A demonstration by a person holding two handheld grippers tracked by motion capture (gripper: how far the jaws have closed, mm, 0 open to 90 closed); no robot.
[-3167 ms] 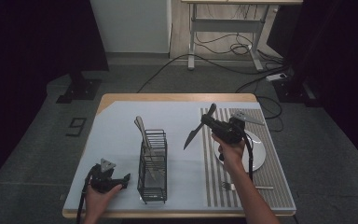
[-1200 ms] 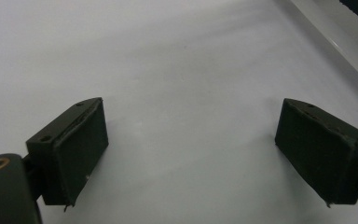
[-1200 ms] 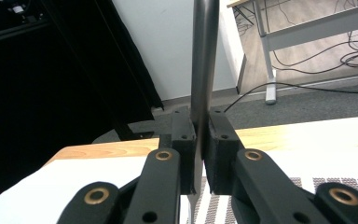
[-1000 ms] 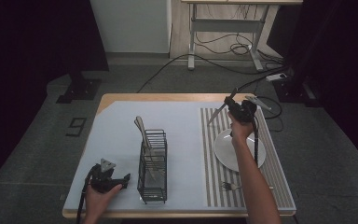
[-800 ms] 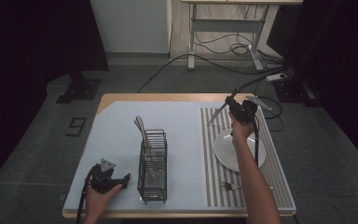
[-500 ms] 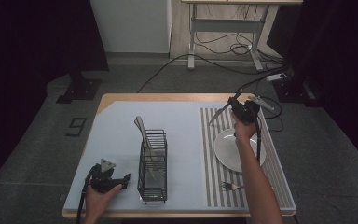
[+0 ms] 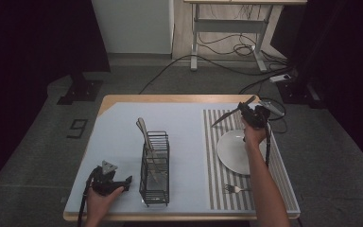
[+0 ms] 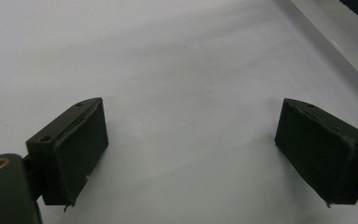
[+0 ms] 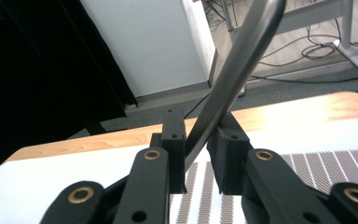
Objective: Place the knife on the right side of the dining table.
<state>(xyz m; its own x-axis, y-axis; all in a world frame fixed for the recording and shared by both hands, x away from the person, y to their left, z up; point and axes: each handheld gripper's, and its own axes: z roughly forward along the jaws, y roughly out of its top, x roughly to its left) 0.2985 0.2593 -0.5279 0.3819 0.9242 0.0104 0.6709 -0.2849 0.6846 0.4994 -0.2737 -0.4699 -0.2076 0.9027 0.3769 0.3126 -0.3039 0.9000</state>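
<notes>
Your right tool point(image 7: 246, 112), jaws just easing apart, loosely grips a table knife point(image 9: 233, 79) above the striped mat point(image 7: 215, 156); your left tool point(image 8: 191, 154) rests released on the bench point(image 7: 118, 137).

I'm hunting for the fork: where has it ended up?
In the high view the fork lies on the striped mat at the table's near right, just in front of the white plate, beside the person's right forearm.

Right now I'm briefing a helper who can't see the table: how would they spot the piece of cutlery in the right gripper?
Start at the striped mat on the table's right side, then the white plate on it. Just beyond the plate, the right gripper holds a knife above the mat's far end. Unlike the fork lying flat near the front edge, it is off the table.
</notes>
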